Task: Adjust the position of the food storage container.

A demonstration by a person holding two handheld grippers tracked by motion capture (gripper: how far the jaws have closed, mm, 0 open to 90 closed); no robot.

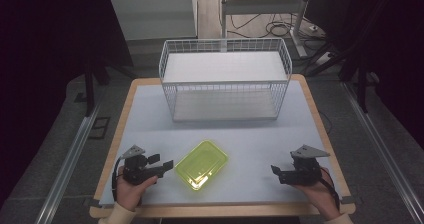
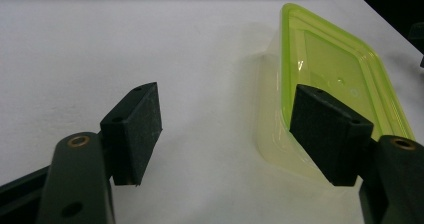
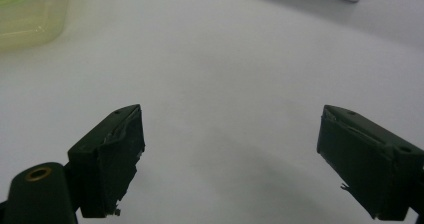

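**Yellow-green container on the near table, 2 grippers open on either side**

The yellow-green container [image 1: 202, 164] lies on the pale table [image 1: 150, 119], near its front edge and a little left of the middle. It is a shallow, translucent rectangular tub with rounded corners, open side up and turned at an angle to the table's edges, 1 corner pointing toward the person. It looks empty.

Just beside its left edge is the left gripper [image 1: 168, 165]. The left hand [image 1: 132, 189] comes in from the bottom left corner, wrapped around the black body from below, with the jaws pointing right toward the container. In the left gripper view its 2 jaws stand wide apart and grip nothing; the container [image 2: 340, 79] lies close ahead, and the right-hand jaw overlaps its near corner in that view, though contact cannot be told.

The right gripper [image 1: 274, 171] sits well apart from the container, near the table's right front corner. The right hand [image 1: 315, 186] holds it low over the surface, jaws pointing left toward the container. In the right gripper view the jaws are spread wide with bare table between them, and a corner of the container [image 3: 30, 14] shows at the far left.

At the far side of the table stands a white wire basket [image 1: 225, 81], 2 levels deep, well apart from the container and both grippers.
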